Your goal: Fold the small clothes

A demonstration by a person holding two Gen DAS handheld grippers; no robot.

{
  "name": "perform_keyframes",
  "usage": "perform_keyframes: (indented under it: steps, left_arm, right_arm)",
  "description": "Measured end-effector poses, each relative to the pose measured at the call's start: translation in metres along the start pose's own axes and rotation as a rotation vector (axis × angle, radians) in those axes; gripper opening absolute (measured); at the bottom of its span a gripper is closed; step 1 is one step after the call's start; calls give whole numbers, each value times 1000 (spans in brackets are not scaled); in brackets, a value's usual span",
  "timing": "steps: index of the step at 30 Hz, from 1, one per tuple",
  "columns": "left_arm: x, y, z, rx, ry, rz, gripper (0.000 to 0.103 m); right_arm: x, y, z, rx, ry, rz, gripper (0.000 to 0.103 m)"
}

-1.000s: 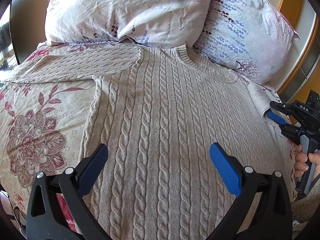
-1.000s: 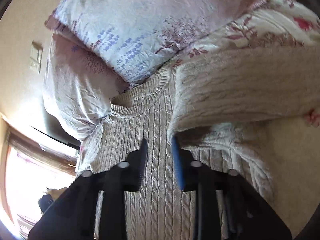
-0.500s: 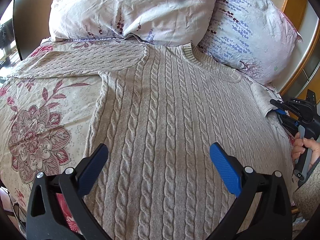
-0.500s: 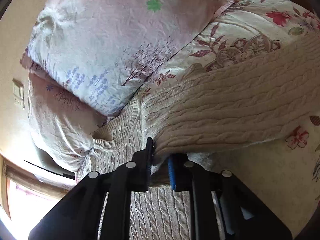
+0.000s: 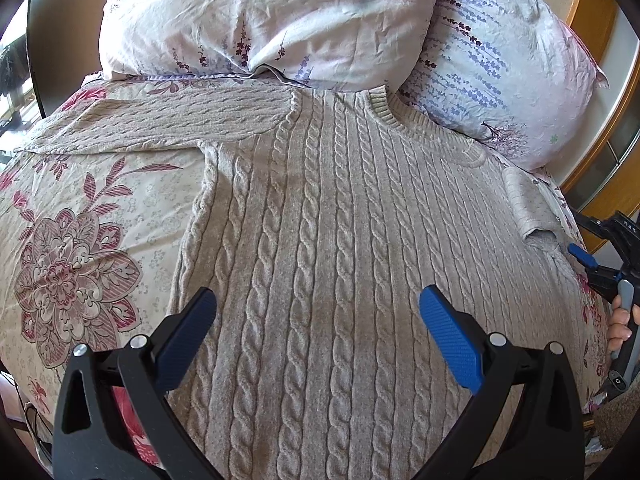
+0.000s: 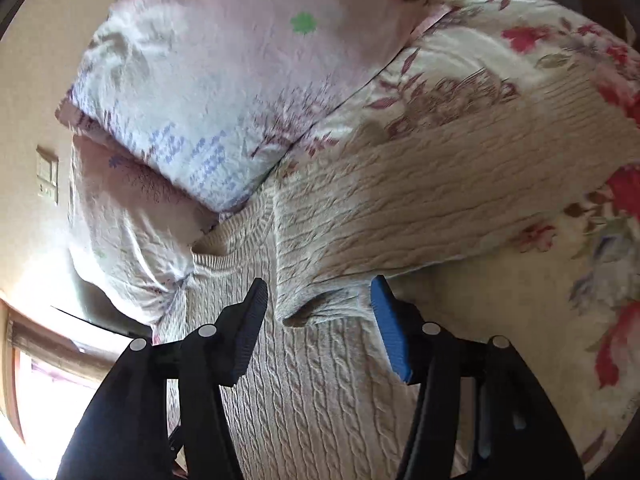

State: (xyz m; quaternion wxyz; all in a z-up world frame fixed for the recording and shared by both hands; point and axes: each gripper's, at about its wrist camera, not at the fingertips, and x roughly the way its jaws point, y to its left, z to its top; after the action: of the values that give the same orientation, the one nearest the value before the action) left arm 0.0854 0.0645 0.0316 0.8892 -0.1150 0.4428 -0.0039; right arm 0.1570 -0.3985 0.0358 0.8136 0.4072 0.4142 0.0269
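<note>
The sweater (image 5: 320, 240) lies spread flat on the bed (image 5: 80, 220), its collar at the far end tucked against the two pillows (image 5: 280, 20), one sleeve (image 5: 152, 120) stretched out to the left so that it can be folded in later. In the right wrist view the other sleeve (image 6: 440, 208) reaches away to the right, and its near fold bunches just beyond the right gripper (image 6: 316, 300). That gripper's jaws have just been opening; they stand half apart with the fold between the pads but not pinched, likely a release to take a better hold. The left gripper (image 5: 316, 324) hangs over the body of the sweater with its jaws wide and nothing in them, probably waiting for its turn.
</note>
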Motion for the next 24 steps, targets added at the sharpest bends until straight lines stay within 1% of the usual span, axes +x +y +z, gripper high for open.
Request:
perform_keyframes:
  steps: [1,3,4,5,7,8,10,12,15,16,17,20,24]
  left_arm:
    - [1,0,0,0,2,-1,101]
    - [3,-2,1,4,9,-7,101]
    - [4,-4,0,10,12,-10,101]
    - [5,-6,0,17,14,-13,101]
    - [5,-10,-1,31,15,-19,101]
    - [4,-11,-1,36,15,-20,101]
    - [3,-12,-2,41,14,-18,101]
    - [2,-10,-2,34,13,-14,101]
    - [0,-5,-2,18,11,-6,101]
    - [0,-4,-2,13,11,-4,101]
    - [-1,-2,-3,10,10,-3,101]
    - [-3,2,-3,2,6,1,101]
    - [-6,8,-3,-12,-2,3,101]
  right_arm:
    - [-7,-12,4,51,-31,-20,56]
    - [-20,-46,12,201,-89,-69,56]
    - [-24,-64,16,290,-109,-74,54]
    - [-26,-79,17,369,-124,-68,48]
    - [-25,-99,21,465,-139,-85,45]
    - [-25,-105,24,477,-150,-100,43]
    - [-26,-110,28,482,-172,-118,39]
    - [-26,-114,33,507,-203,-124,37]
    - [-23,-119,41,519,-228,-147,29]
    - [-18,-116,43,506,-228,-170,18]
    - [-15,-116,46,492,-222,-187,12]
    - [-17,-102,51,431,-249,-182,11]
    - [-21,-48,62,240,-281,-123,10]
